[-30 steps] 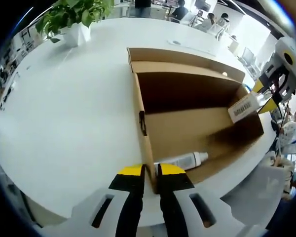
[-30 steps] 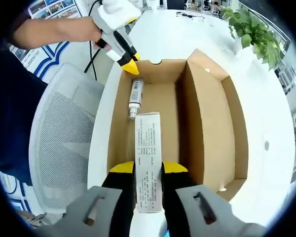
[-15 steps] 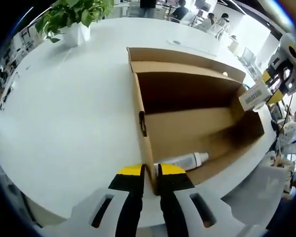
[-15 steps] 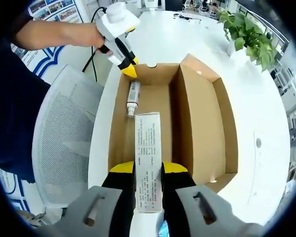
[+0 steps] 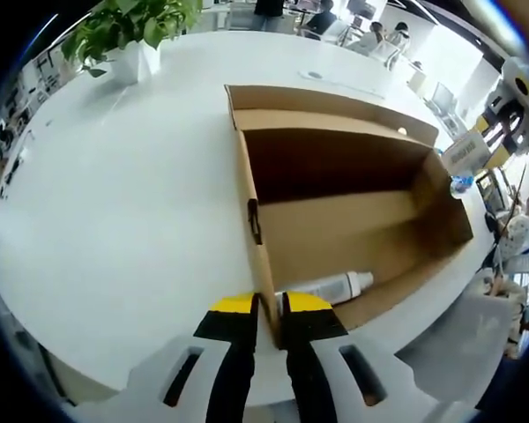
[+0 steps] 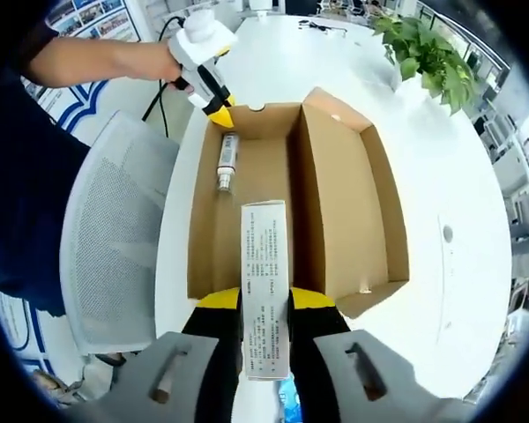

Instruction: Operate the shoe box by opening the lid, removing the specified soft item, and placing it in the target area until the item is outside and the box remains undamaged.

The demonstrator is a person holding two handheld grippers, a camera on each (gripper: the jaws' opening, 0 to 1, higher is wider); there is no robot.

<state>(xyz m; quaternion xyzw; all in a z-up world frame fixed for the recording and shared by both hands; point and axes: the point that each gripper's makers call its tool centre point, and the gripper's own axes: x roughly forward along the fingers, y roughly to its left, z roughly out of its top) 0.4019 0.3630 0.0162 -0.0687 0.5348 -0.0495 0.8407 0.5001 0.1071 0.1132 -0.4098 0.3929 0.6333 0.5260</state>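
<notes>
White desk carries the open shoe box; right tongs clamp the small carton lengthwise above it, left tongs pinch the box wall.

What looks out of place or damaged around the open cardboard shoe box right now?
Nothing stands out. The brown cardboard shoe box looks intact, a white tube lies inside, and the right gripper holds a white printed carton.
</notes>
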